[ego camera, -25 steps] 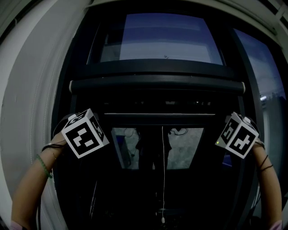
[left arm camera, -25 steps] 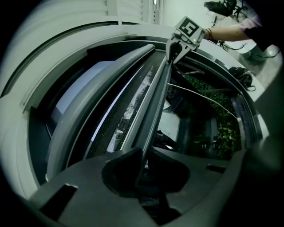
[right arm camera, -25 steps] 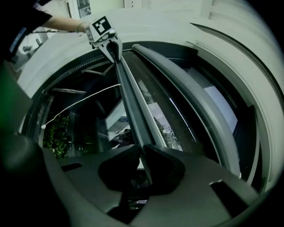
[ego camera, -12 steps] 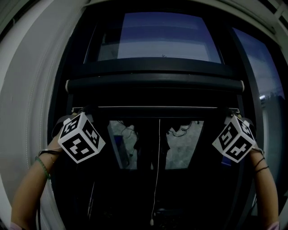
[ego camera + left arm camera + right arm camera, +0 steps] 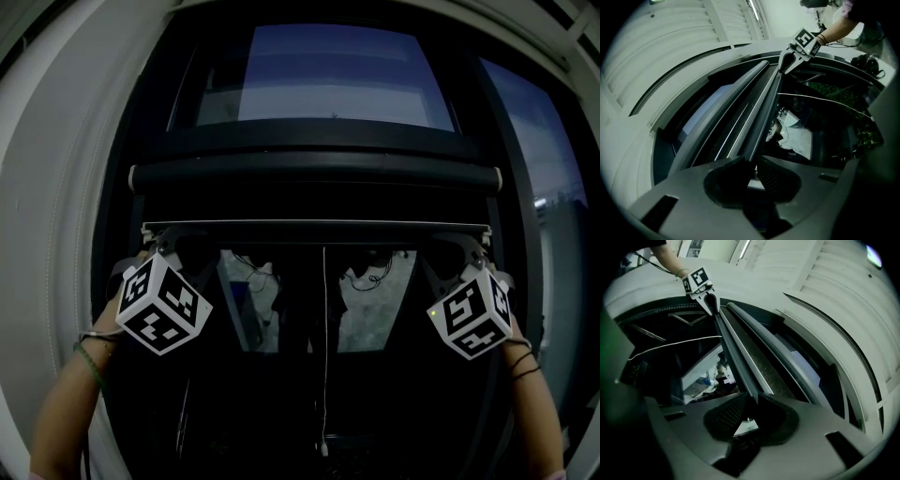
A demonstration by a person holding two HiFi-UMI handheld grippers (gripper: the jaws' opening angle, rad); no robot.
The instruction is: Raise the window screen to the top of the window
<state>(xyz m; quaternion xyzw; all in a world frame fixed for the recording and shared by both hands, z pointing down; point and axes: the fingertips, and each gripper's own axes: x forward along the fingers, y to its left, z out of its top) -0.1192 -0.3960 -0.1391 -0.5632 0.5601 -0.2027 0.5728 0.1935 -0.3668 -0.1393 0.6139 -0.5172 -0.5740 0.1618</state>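
**Window screen bar gripped at both ends**

The left hand-held gripper (image 5: pixel 752 166) and the right hand-held gripper (image 5: pixel 751 404) each have their jaws clamped on one end of the window screen bar (image 5: pixel 314 225). The bar lies level, just below the dark roller housing (image 5: pixel 314 175), with the window glass (image 5: pixel 323 75) above it. A thin cord (image 5: pixel 324 356) hangs from the bar's middle.

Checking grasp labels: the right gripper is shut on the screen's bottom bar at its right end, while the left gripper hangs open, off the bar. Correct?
Not quite. The left gripper is also shut on the bottom bar, at its left end; the left gripper view shows its fingers clamped on it. The right gripper is as stated.
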